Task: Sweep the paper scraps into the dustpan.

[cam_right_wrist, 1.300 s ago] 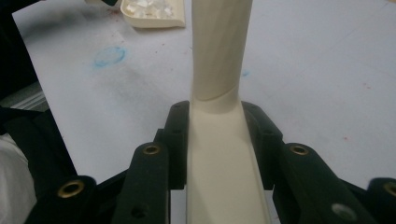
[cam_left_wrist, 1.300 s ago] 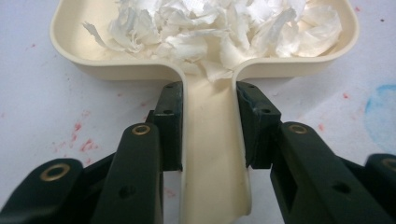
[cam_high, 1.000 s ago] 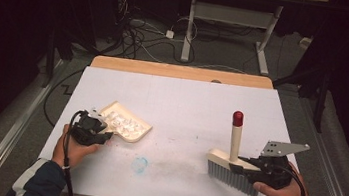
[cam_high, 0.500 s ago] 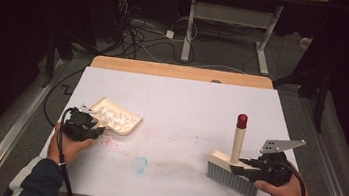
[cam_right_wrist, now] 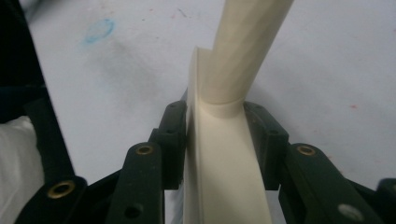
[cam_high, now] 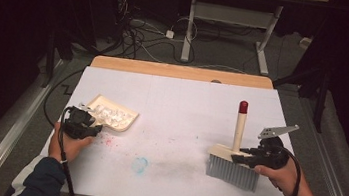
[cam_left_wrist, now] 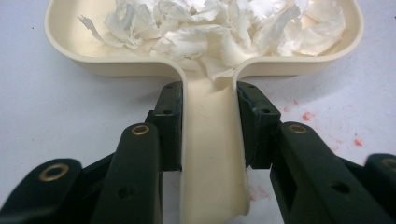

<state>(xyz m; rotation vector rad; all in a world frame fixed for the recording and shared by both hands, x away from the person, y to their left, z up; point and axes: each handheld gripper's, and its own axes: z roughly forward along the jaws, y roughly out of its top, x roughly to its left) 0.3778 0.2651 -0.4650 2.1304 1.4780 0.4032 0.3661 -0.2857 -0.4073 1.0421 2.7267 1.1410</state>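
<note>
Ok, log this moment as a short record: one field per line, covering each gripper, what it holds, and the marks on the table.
left gripper: shut on the dustpan handle
dustpan: cream, lying on the table, loaded with crumpled white paper
right gripper: shut on the brush by its head
brush: cream, handle upright with a red tip, grey bristles down on the table
table: white surface, blue smudge near the middle front, red specks beside the dustpan
gap: dustpan and brush far apart, at opposite sides of the table
</note>
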